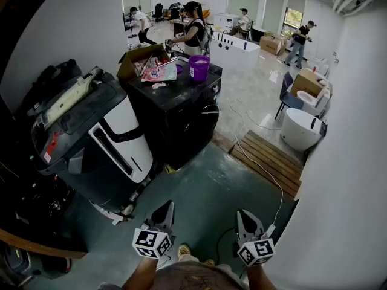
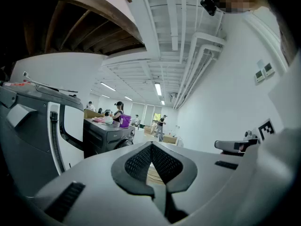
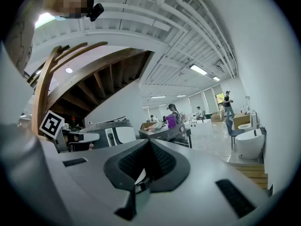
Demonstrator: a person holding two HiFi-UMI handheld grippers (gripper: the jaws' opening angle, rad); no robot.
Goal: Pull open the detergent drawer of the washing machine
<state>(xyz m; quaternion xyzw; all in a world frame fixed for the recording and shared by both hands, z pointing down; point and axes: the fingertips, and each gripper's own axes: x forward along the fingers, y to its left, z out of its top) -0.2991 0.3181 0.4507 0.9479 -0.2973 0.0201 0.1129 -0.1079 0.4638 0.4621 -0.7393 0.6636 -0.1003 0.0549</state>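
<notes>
- The left tool (image 1: 165,211) sits at 6 o'clock in the head view, low in the frame. Its jaws are closed tip to tip with nothing between them, as the left gripper view (image 2: 151,145) shows.
- The right tool (image 1: 243,215) is just beside it toward 3 o'clock. Its jaws also meet at the tips and are empty in the right gripper view (image 3: 149,143).
- Both tools are held out roughly level over the green floor (image 1: 199,189), each with its marker cube toward the person.
- The black front-loading washing machine (image 1: 181,116) stands at 12 o'clock from the tools, well apart from both. Its round door faces 4 o'clock.
- The detergent drawer cannot be made out from here, and neither tool touches the machine.
- On top of the machine stand a purple bucket (image 1: 199,67), an open cardboard box (image 1: 134,60) and a colourful packet (image 1: 159,72).
- A larger grey and white appliance (image 1: 97,141) leans at 10 o'clock from the tools, just beside the washing machine.
- A wooden pallet (image 1: 271,160) lies at 2 o'clock on the floor, with a white cable (image 1: 257,165) running across it.
- Several people stand at the far end of the room, around 12 to 1 o'clock.
</notes>
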